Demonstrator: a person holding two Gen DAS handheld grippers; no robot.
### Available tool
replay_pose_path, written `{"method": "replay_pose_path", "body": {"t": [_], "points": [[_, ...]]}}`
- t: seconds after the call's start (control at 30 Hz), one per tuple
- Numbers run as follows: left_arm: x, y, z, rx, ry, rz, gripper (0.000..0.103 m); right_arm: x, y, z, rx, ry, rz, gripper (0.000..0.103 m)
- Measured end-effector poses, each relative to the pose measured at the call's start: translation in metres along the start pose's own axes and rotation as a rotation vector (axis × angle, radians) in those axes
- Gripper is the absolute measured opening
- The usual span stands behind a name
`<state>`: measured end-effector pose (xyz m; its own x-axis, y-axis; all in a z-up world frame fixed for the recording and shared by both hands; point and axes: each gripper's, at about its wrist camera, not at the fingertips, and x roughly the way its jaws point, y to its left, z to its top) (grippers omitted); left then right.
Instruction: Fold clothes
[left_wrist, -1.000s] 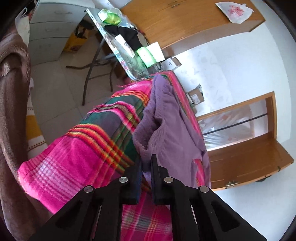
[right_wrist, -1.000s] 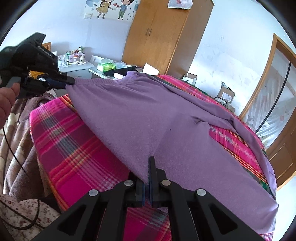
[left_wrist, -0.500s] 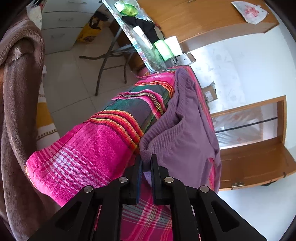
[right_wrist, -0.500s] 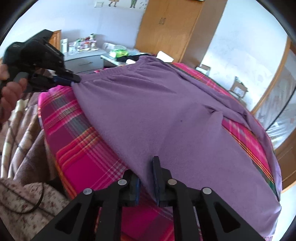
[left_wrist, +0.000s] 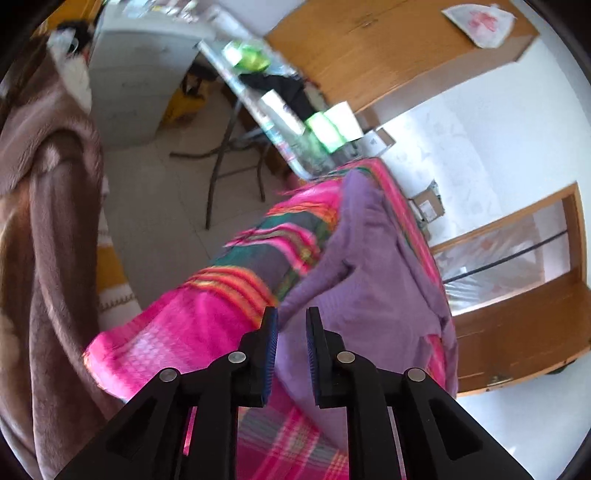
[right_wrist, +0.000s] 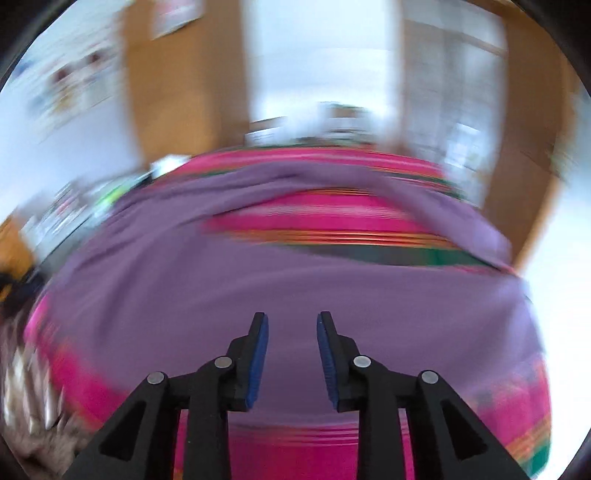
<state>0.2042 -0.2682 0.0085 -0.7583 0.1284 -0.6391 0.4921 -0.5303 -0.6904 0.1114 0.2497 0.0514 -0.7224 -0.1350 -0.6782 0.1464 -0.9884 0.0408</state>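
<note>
A purple garment (left_wrist: 369, 288) lies spread on the pink plaid bed cover (left_wrist: 192, 332). In the left wrist view my left gripper (left_wrist: 291, 321) hovers at the garment's near corner. Its jaws are opening, and the corner's tip sits just past the left pad with no pad pressing on it. The right wrist view is motion-blurred. There my right gripper (right_wrist: 291, 325) is over the wide flat middle of the purple garment (right_wrist: 221, 288), its jaws opening with nothing between them. A strip of plaid cover (right_wrist: 314, 221) shows between the garment's far parts.
A brown fleece blanket (left_wrist: 48, 221) hangs close on the left. Beyond the bed's end stand a folding table (left_wrist: 280, 110) loaded with items, a wooden wardrobe (left_wrist: 369, 48) and a cardboard box (left_wrist: 428, 206). A wooden door (left_wrist: 517, 314) is at the right. Tiled floor (left_wrist: 155, 192) lies between blanket and bed.
Both grippers were shut on the garment's edge and have let go. The right gripper has swung fast sideways across the garment. The left has stayed near the corner.
</note>
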Motion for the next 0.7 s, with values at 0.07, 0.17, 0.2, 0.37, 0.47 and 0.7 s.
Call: {"method": "replay_pose_path", "body": {"t": [0.07, 0.17, 0.2, 0.37, 0.47, 0.7], "points": [[0.006, -0.017, -0.002, 0.038, 0.013, -0.018, 0.016, 0.006, -0.043, 0.003, 0.118, -0.005, -0.105, 0.028], [0.024, -0.044, -0.008, 0.08, 0.057, -0.035, 0.022, 0.016, -0.102, 0.005, 0.263, 0.004, -0.231, 0.033], [0.031, -0.053, -0.01, 0.095, 0.07, -0.036, 0.024, 0.02, -0.118, 0.005, 0.291, 0.001, -0.258, 0.036], [0.065, -0.092, -0.016, 0.167, 0.171, -0.058, 0.024, 0.048, -0.18, 0.011, 0.362, 0.069, -0.381, 0.037], [0.085, -0.112, -0.021, 0.2, 0.222, -0.047, 0.024, 0.07, -0.213, 0.015, 0.416, 0.131, -0.355, 0.041], [0.124, -0.138, -0.027, 0.245, 0.297, 0.002, 0.024, 0.087, -0.229, 0.024, 0.412, 0.135, -0.311, 0.042]]}}
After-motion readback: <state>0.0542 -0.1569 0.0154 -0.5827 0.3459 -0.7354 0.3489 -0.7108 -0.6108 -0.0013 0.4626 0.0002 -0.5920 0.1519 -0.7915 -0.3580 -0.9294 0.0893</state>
